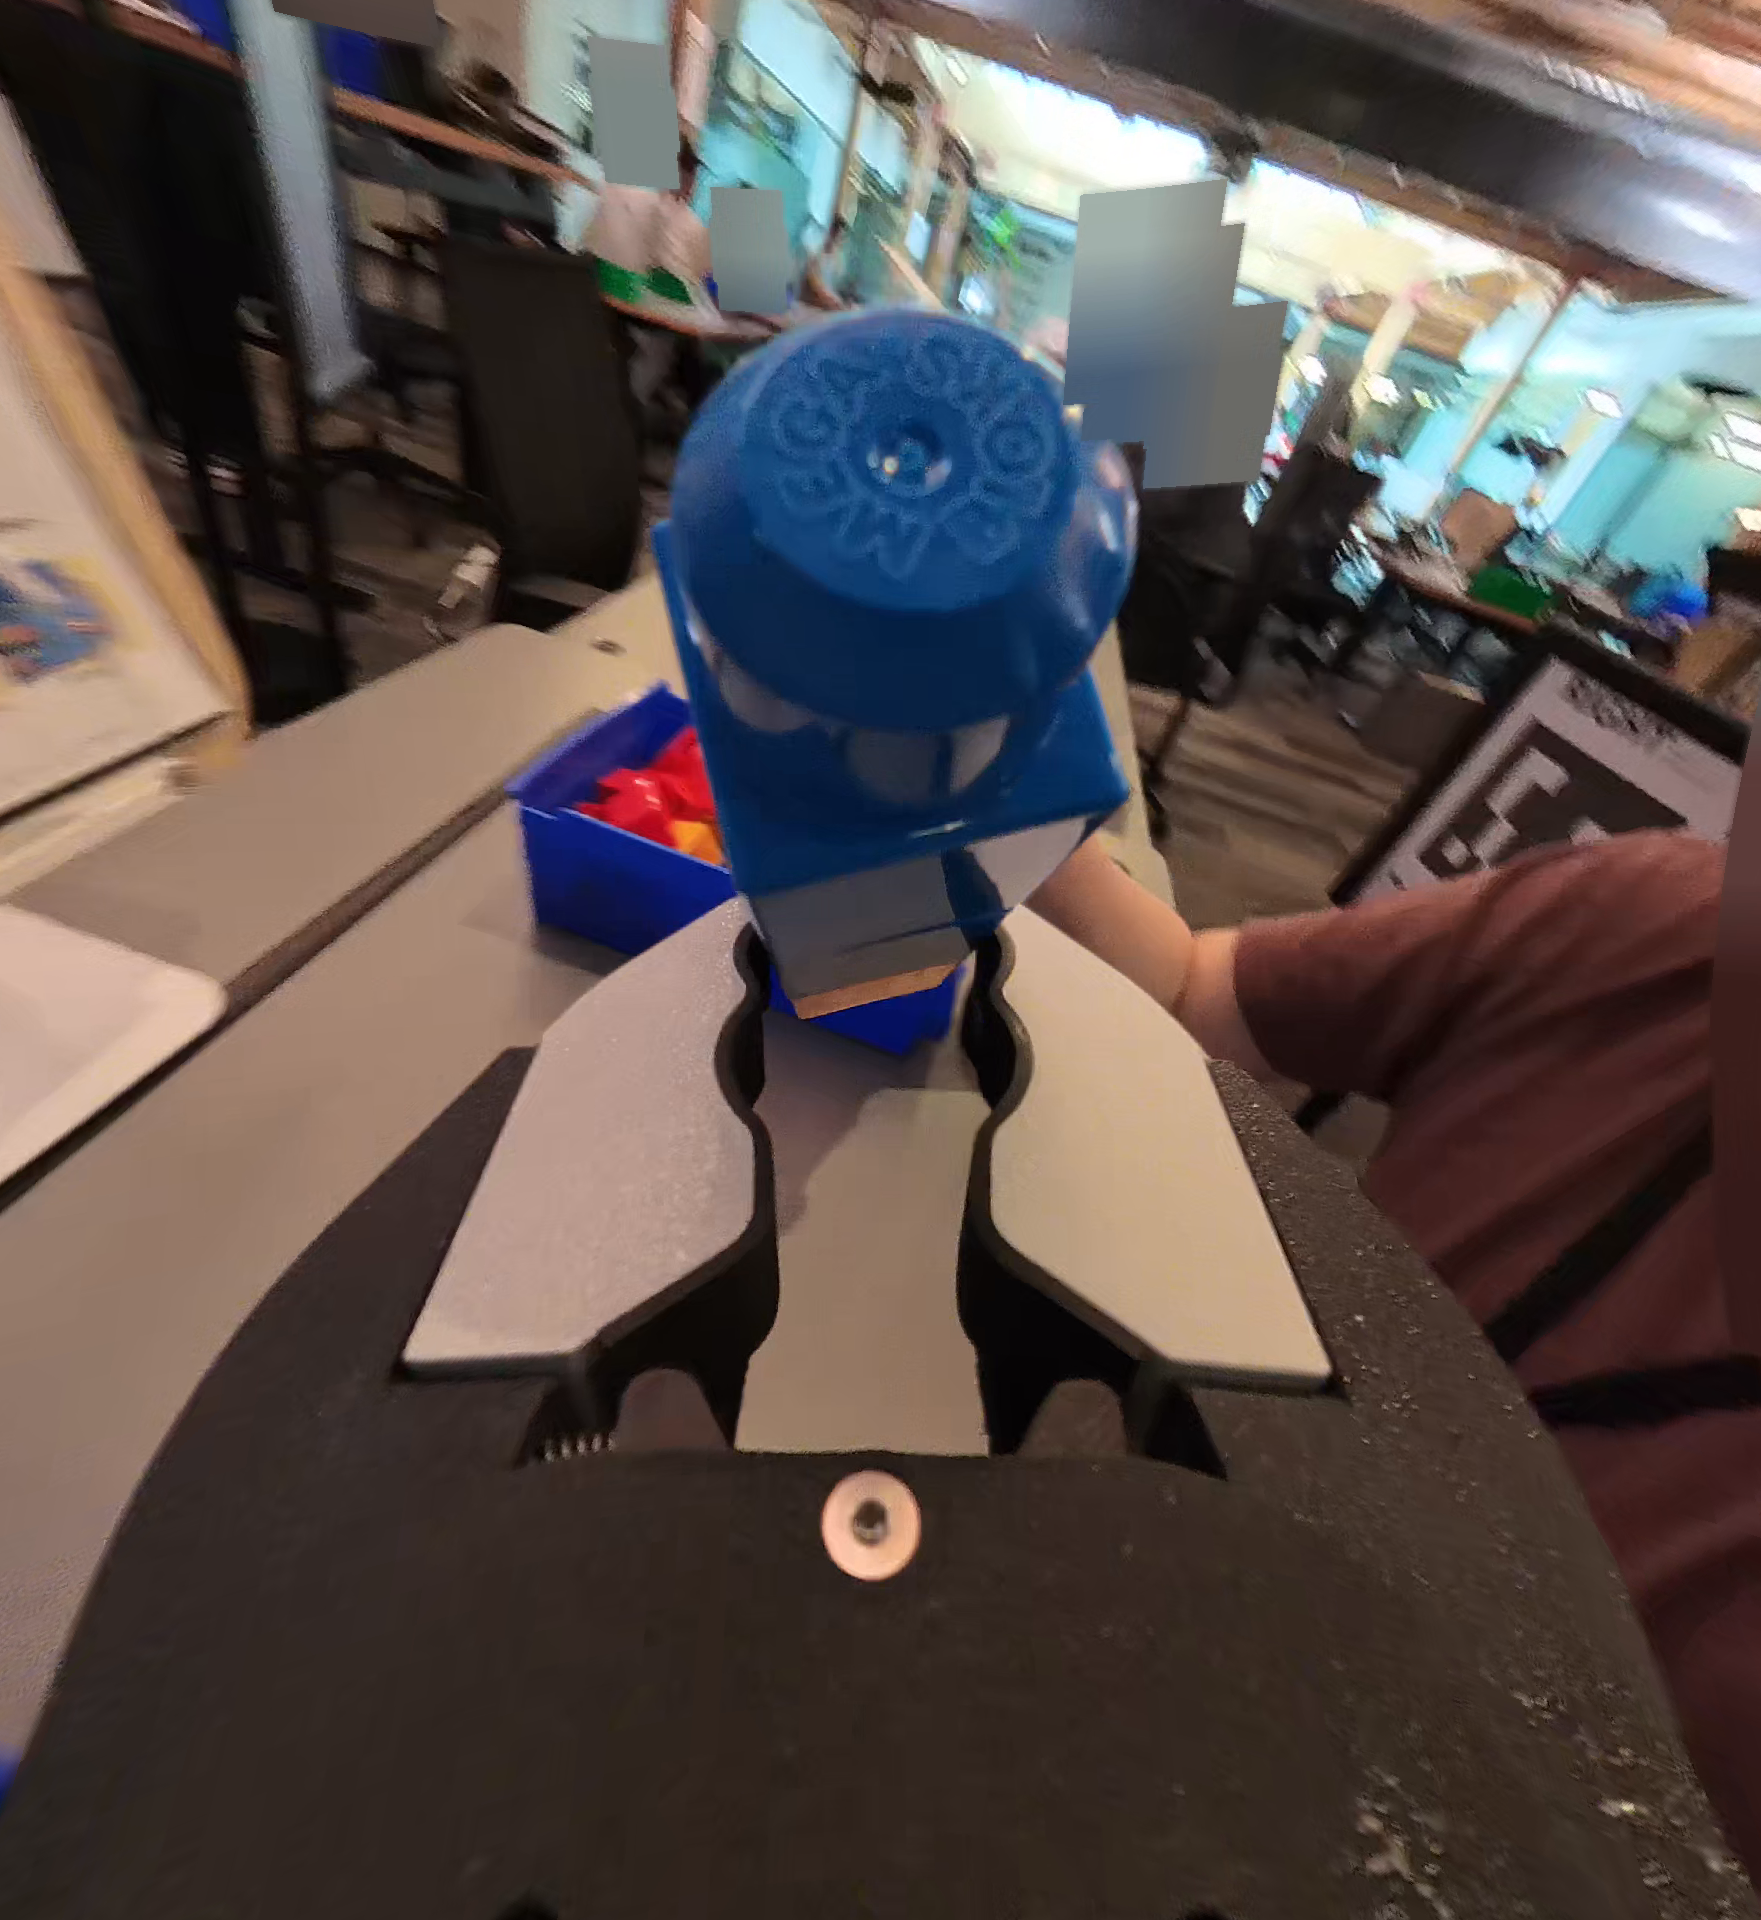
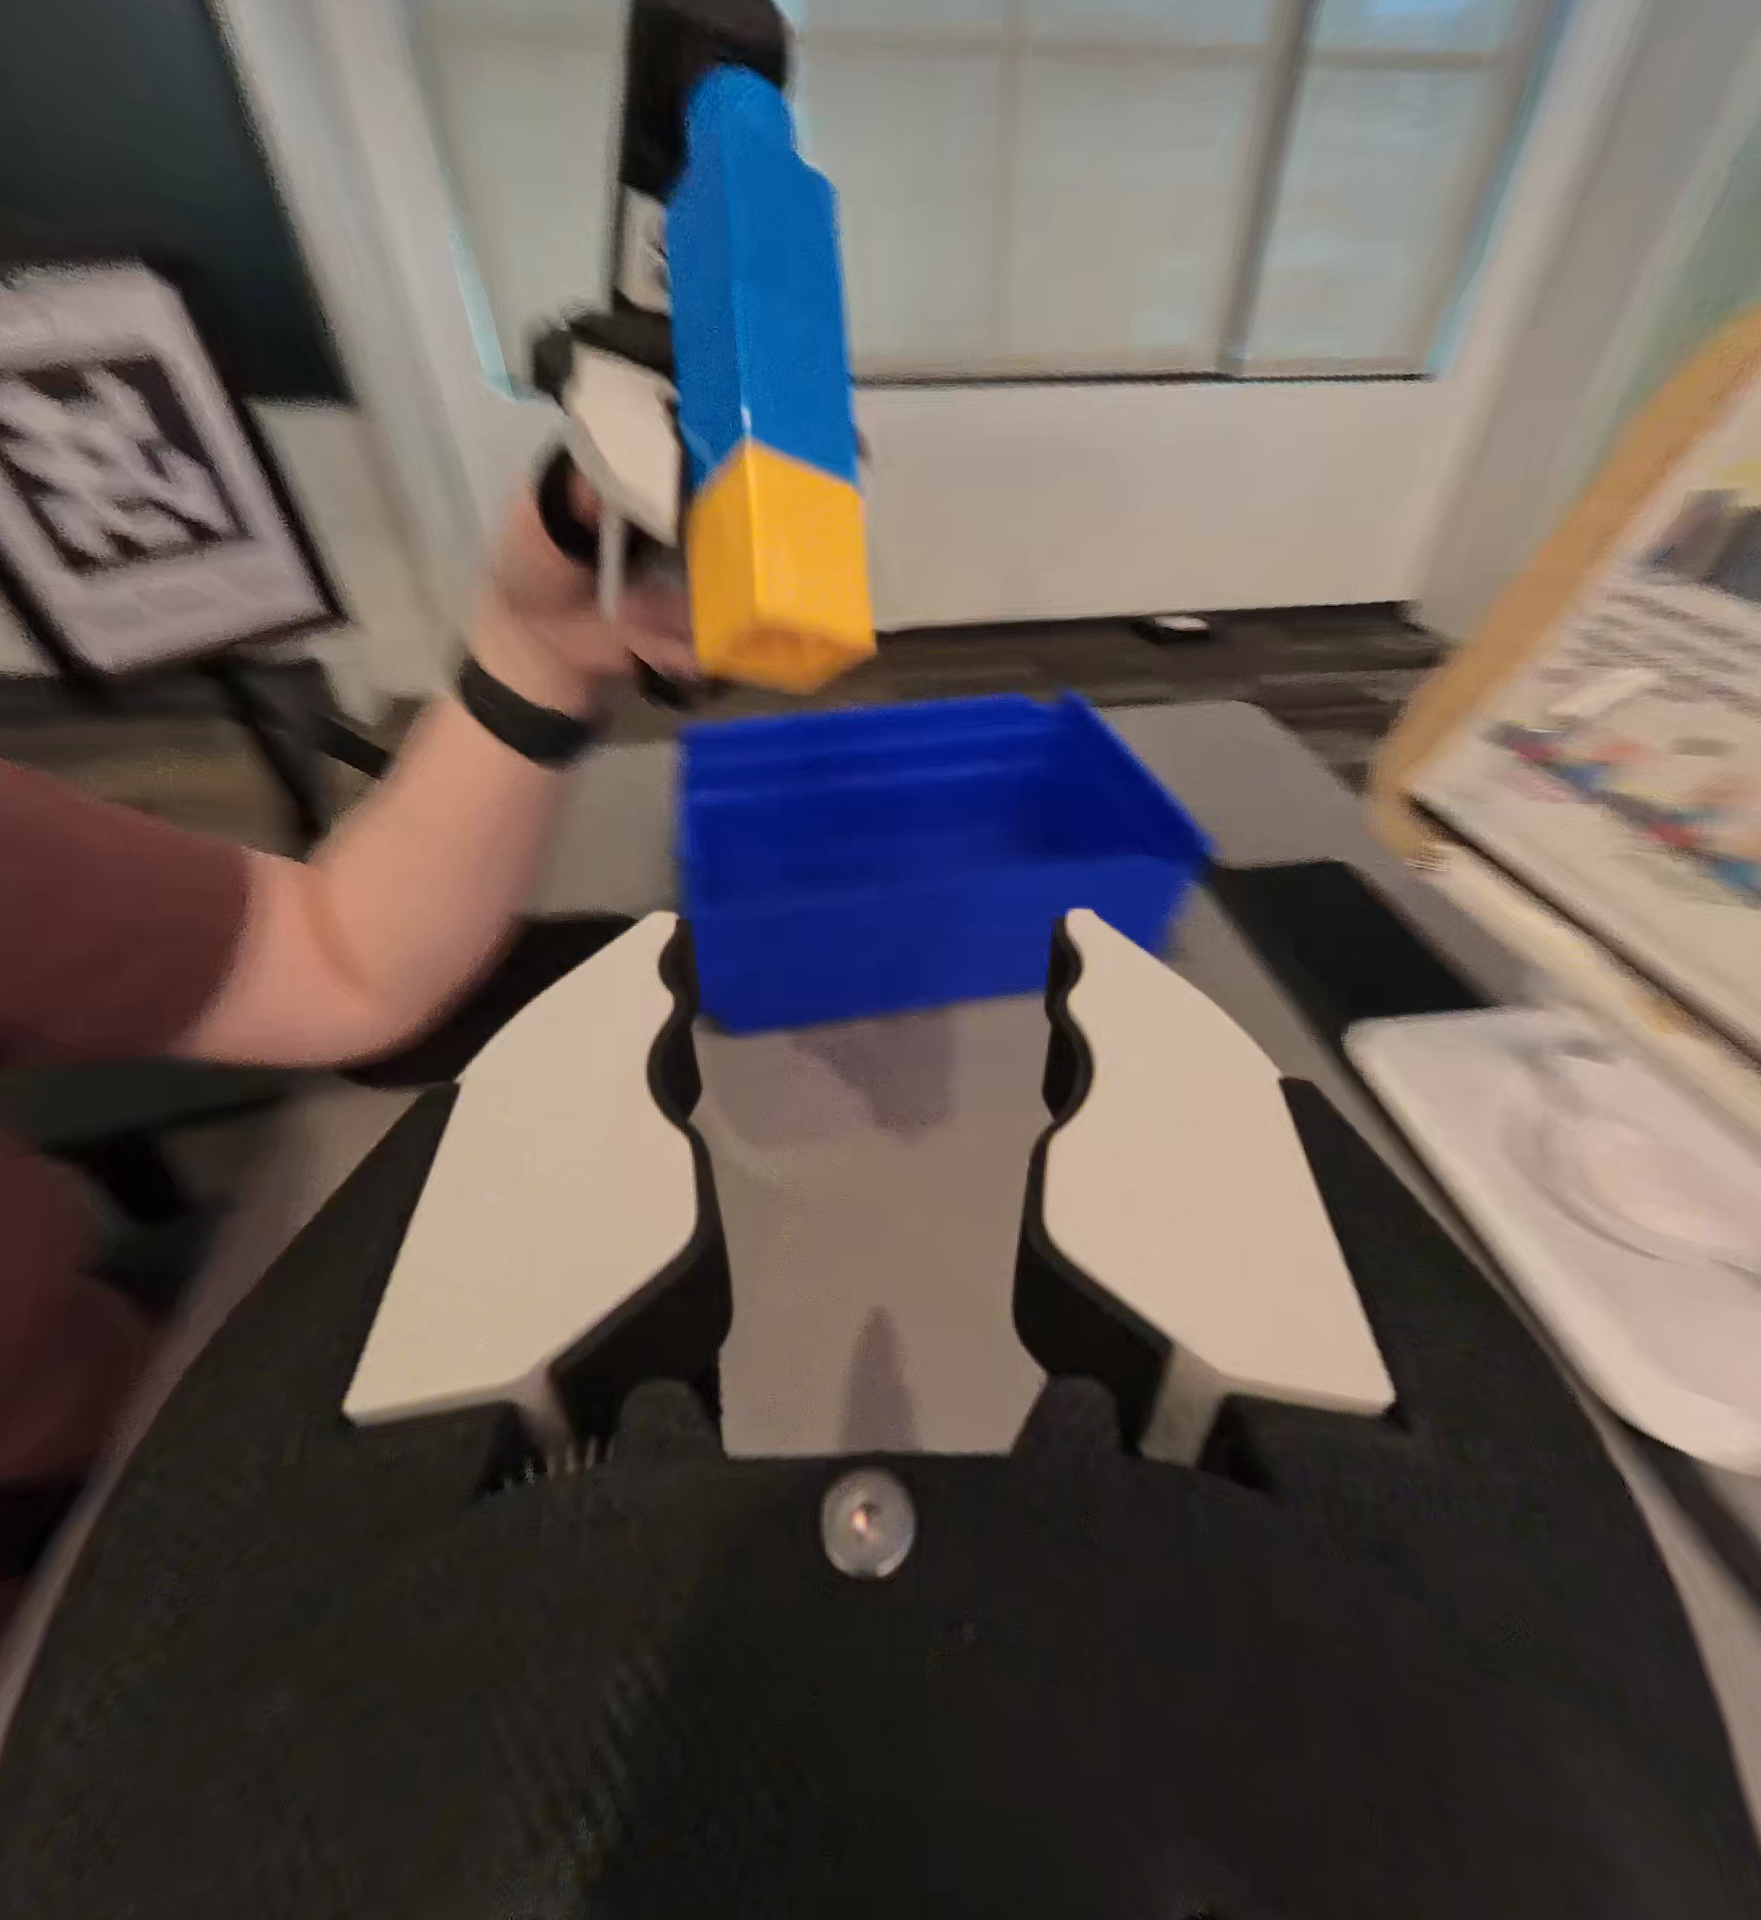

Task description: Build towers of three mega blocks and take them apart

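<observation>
Tower point(image 2: 767, 416) of blue-over-yellow blocks hangs upright, yellow end down, clamped in left claw point(image 1: 871, 971); right claw point(image 2: 871, 971) wide.

Bright window point(image 2: 1115, 187) daylight, heavy motion blur, wide-angle edge distortion

The right claw point(image 2: 871, 997) is seen at the bottom centre of the frame with its fingers point(image 2: 585, 1122) spread wide and nothing between them. Just beyond the fingertips, at mid-frame, a blue bin point(image 2: 917, 873) is seen on the grey desk point(image 2: 1375, 758). Above the bin, in the upper centre, a tower point(image 2: 767, 416) of blue blocks over a yellow block is held in the air, tilted, by the left claw point(image 2: 637, 436), which is gripped by a hand point(image 2: 554, 613) with a dark wristband. A maroon sleeve point(image 2: 55, 935) is seen at the left edge. A white tray point(image 2: 1624, 1226) lies at the right, and a black-and-white marker board point(image 2: 107, 468) stands at the upper left.
</observation>
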Tool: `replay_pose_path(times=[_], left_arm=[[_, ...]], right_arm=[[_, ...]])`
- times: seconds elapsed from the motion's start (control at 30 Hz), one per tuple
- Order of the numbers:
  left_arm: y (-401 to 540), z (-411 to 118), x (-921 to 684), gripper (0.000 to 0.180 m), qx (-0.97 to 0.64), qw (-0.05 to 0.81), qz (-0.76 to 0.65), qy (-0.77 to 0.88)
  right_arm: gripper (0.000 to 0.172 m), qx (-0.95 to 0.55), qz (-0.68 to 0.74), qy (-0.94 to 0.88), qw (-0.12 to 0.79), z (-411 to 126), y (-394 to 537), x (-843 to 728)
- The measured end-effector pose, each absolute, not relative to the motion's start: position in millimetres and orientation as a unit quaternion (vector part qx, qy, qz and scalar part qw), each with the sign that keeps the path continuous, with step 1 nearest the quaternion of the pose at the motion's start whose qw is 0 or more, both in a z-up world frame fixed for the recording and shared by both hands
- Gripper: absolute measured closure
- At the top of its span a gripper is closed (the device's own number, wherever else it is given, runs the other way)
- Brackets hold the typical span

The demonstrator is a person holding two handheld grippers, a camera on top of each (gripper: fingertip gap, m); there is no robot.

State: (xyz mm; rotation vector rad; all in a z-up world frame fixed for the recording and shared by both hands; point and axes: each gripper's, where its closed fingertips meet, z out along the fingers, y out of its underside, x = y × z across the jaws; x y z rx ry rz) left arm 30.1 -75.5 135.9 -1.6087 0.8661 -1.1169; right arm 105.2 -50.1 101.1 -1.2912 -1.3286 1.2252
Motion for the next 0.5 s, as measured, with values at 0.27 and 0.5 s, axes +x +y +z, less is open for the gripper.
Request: replay_pose_path(times=[0.27, 0.5], left_arm=[[-93.3, 108.0, 96.5, 0.143, -0.641, 0.411, -0.481, 0.434], [-71.3, 120.1, 98.6, 0.142, -0.620, 0.448, -0.532, 0.362]], right_arm=[[0.135, -0.510, 0.586, -0.547, 0.312, 84.7, -97.5, 76.1], [0.136, -0.540, 0.560, -0.537, 0.325, 72.8, -85.0, 69.2]])
